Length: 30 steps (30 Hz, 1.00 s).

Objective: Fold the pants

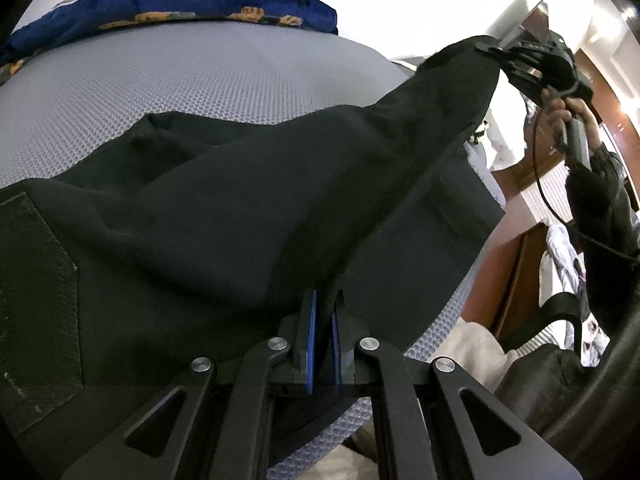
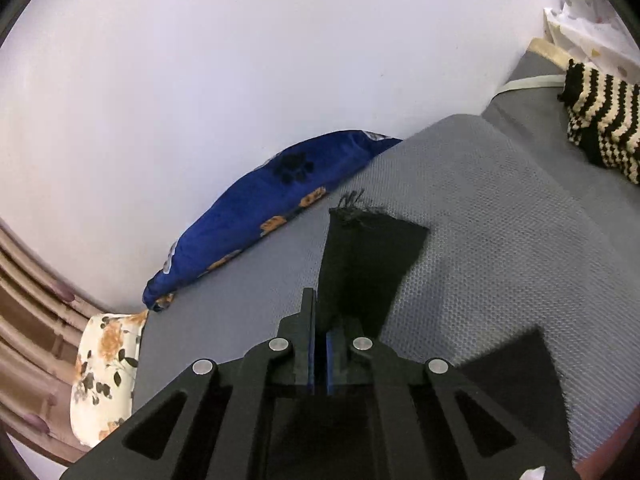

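Black pants [image 1: 248, 216] lie on a grey mesh bed cover [image 1: 208, 80], back pocket at the left. My left gripper [image 1: 323, 312] is shut on a fold of the pants near the waist. The right gripper [image 1: 496, 51], held by a hand [image 1: 568, 110] at the upper right, has one leg pulled up into the air. In the right wrist view my right gripper [image 2: 321, 320] is shut on the frayed hem of that pant leg [image 2: 368, 256], which hangs above the bed. A second black piece of the pants [image 2: 516, 376] lies at the lower right.
A blue paw-print pillow [image 2: 256, 220] lies along the white wall at the far side of the bed. A floral pillow [image 2: 104, 372] and curtains are at the left. A black-and-cream striped knit [image 2: 600, 120] sits at the far right. Wooden furniture [image 1: 512, 264] stands beside the bed.
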Available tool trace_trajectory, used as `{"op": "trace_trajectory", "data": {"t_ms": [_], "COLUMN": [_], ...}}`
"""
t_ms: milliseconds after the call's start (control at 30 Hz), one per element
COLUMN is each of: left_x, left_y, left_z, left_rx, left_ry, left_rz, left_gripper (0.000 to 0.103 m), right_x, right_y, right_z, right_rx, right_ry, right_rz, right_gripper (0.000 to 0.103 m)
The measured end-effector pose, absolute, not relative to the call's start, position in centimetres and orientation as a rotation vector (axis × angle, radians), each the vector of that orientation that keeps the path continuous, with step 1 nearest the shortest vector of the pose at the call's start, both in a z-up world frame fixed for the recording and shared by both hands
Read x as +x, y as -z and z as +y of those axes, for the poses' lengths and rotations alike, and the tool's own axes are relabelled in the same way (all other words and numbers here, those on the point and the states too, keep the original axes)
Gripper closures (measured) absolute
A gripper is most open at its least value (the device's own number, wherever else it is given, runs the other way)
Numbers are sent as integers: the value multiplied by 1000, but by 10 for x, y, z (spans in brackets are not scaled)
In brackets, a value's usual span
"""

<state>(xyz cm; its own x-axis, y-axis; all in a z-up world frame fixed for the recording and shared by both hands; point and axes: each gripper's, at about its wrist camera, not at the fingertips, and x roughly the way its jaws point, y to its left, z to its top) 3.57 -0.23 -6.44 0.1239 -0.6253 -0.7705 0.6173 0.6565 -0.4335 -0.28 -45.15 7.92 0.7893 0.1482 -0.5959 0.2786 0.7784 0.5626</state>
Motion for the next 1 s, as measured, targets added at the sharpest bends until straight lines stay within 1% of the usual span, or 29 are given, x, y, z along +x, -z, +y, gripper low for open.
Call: {"op": "trace_trajectory", "data": {"t_ms": [233, 367, 467, 600, 667, 733, 800, 833, 900, 967, 1000], "left_x": [35, 29, 27, 25, 22, 23, 26, 27, 27, 25, 24], "left_y": [63, 65, 69, 73, 77, 78, 77, 77, 77, 77, 77], "left_z": [-7, -13, -15, -19, -22, -21, -19, -19, -20, -20, -20], "left_rx": [-3, 55, 68, 109, 145, 146, 132, 129, 142, 154, 155], "left_ry": [919, 939, 956, 990, 998, 1001, 1007, 1008, 1011, 1012, 1012], "left_rz": [1117, 1108, 1118, 1136, 1144, 1147, 1159, 1162, 1158, 1152, 1152], "left_gripper": [96, 96, 96, 96, 96, 96, 96, 96, 96, 96, 96], "right_x": [-1, -33, -72, -124, -143, -152, -161, -161, -162, -166, -169], "right_y": [-74, -57, -22, 45, 81, 102, 106, 105, 99, 96, 96], "right_z": [-460, -468, -482, -496, -499, -503, -509, -510, -514, -519, -523], "right_rx": [680, 679, 740, 850, 906, 951, 1013, 1010, 965, 958, 971], "right_ry": [141, 209, 283, 386, 414, 413, 402, 401, 435, 451, 444], "right_rz": [723, 728, 760, 854, 902, 921, 873, 873, 875, 871, 856], "right_gripper": [99, 100, 100, 100, 100, 100, 99, 93, 89, 89, 91]}}
